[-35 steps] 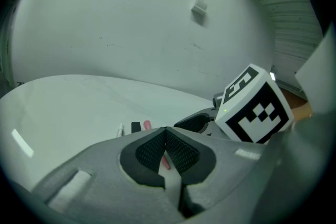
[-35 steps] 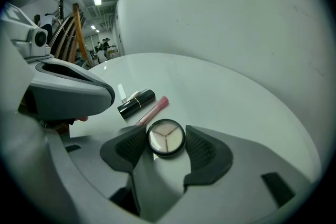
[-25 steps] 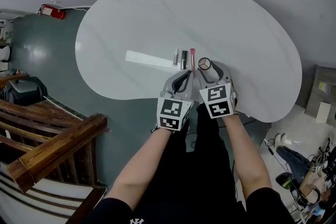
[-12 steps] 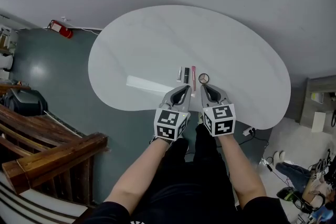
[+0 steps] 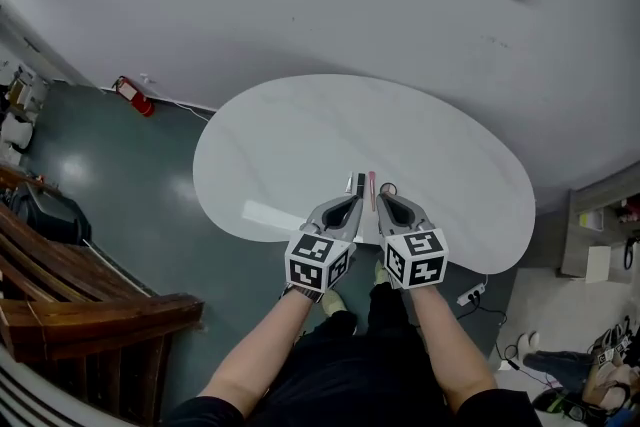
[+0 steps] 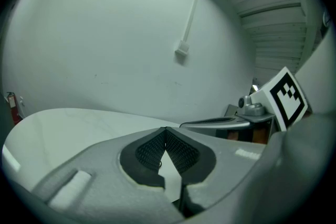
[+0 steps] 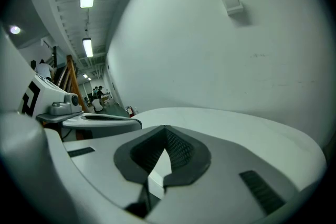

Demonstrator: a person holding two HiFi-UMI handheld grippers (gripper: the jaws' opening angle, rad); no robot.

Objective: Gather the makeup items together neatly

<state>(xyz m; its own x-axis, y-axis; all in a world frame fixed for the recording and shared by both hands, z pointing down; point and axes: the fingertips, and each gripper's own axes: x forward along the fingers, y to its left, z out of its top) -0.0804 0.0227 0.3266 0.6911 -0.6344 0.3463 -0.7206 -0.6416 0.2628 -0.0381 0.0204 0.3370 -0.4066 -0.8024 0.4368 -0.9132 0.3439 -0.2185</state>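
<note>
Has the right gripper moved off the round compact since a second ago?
Yes. The right gripper has drawn back toward the person: its jaws stood around the round compact, and now they are shut, empty, short of it.

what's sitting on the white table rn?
A tight row of makeup near the front edge: silver tube, black tube, pink stick, small round item. The left gripper and right gripper, both shut, hang over the row and hide its near ends.

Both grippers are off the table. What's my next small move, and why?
Probably just draw both back and stop: left gripper and right gripper are shut and empty, and the makeup items seem to lie side by side in one row on the table.
</note>
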